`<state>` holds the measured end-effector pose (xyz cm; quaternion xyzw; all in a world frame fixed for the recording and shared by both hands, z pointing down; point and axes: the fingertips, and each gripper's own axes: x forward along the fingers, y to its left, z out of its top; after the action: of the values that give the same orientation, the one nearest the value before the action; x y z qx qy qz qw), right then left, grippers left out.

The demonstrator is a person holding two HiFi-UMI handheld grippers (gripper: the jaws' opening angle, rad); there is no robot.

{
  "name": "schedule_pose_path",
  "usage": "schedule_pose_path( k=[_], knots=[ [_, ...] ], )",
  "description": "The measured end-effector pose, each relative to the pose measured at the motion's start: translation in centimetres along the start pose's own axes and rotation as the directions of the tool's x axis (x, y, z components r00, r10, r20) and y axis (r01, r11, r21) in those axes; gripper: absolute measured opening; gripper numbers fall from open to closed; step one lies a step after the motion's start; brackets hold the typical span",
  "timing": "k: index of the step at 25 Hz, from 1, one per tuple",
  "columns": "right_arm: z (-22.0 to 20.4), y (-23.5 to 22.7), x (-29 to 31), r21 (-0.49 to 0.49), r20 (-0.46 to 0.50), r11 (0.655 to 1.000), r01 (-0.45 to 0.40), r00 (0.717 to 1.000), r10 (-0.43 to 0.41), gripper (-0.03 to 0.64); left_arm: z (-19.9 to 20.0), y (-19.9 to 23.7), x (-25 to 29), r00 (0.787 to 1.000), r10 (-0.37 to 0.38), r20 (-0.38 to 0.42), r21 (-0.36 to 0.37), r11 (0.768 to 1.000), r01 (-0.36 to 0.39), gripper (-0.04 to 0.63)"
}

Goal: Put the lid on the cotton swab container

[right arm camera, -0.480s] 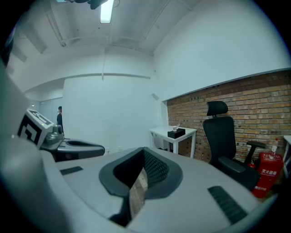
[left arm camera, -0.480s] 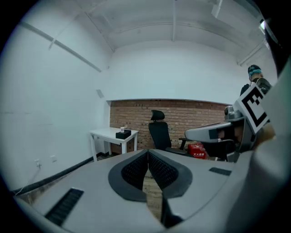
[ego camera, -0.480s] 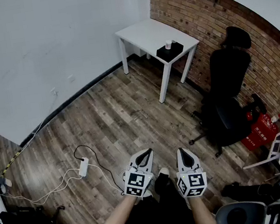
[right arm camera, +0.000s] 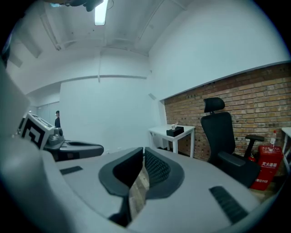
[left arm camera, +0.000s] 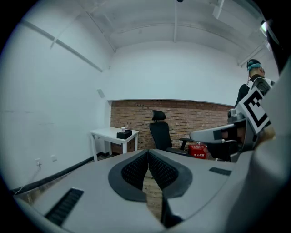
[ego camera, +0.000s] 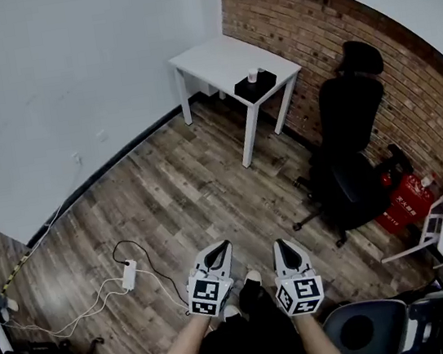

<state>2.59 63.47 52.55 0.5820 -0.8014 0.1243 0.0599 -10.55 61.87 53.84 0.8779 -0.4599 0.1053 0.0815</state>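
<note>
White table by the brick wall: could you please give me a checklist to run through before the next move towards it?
1. Left gripper empty: ok, jaws together on nothing.
2. Right gripper empty: ok, jaws together on nothing.
3. White table within reach: not ok, it stands across the room.
4. Small white item on the black box, lid on or off: cannot tell, too small.
5. Power strip and office chair off the straight way to the table: ok, one lies left, the other stands right.

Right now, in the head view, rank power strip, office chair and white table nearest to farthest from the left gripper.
1. Power strip, on the floor left of the left gripper.
2. Office chair, ahead right.
3. White table, far corner.
</note>
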Motion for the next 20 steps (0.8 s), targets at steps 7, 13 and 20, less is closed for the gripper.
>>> schedule_pose_path(
  k=[7, 13, 20],
  knots=[
    [0.4, -1.3, 0.7, 0.017, 0.003, 1.0, 0.014, 1.0, -0.014, 0.021, 0.8, 0.5, 1.9, 1.0, -0.007, 0.004, 0.005, 1.0, 0.007, 0.014],
    [0.6, -1.8, 3.2, 0.035, -0.001, 0.999, 0.007, 1.0, -0.007, 0.021, 1.9, 2.0, 4.1, 1.0, -0.008, 0.012, 0.018, 1.0, 0.008, 0.014],
    [1.3, -2.5, 7.9, 0.047, -0.012, 0.999, 0.004, 1.0, -0.004, 0.021, 2.9, 4.8, 7.7, 1.0, -0.015, 0.002, 0.024, 1.0, 0.015, 0.014]
  ],
)
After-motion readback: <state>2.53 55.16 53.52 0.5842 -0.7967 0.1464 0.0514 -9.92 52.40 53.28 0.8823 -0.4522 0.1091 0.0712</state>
